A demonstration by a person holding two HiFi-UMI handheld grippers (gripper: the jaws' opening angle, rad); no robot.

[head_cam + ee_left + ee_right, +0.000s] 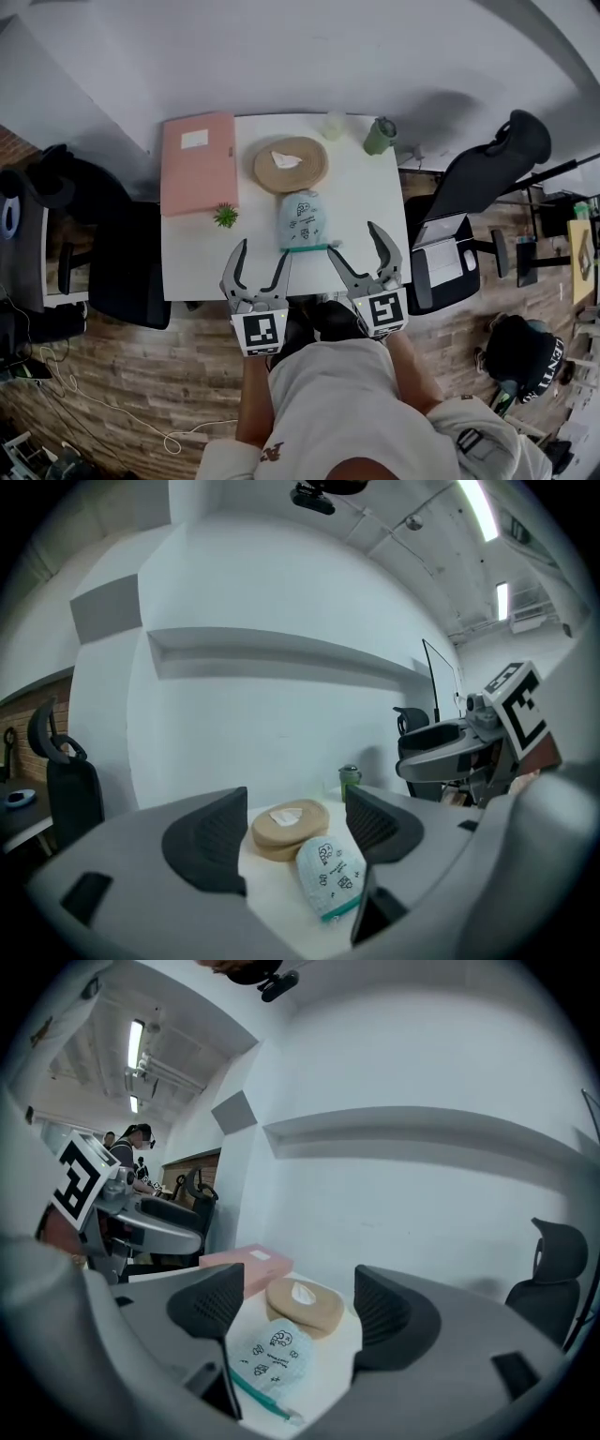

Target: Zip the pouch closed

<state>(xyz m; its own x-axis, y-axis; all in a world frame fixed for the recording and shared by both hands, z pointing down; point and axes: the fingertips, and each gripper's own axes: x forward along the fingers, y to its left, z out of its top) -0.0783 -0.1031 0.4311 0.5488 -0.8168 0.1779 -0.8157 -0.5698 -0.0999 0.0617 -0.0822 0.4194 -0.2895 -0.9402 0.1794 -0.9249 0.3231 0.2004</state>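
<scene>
Here, both grippers are hovering over the near edge of the white table, pointing away from the person, and neither is touching anything. The left gripper is keeping its jaws wide apart and gripping nothing. The right gripper is standing just as wide and is equally empty.

The pouch is lying flat on the table, between the two grippers and just past their tips. Its teal zip edge is facing the person. In each gripper view it is showing through the gap between the jaws, down on the tabletop, clear of the pads.

A round tan case is sitting just behind the pouch. A pink folder is lying at the far left, with a small plant by its near corner. A green cup is standing at the far right.
</scene>
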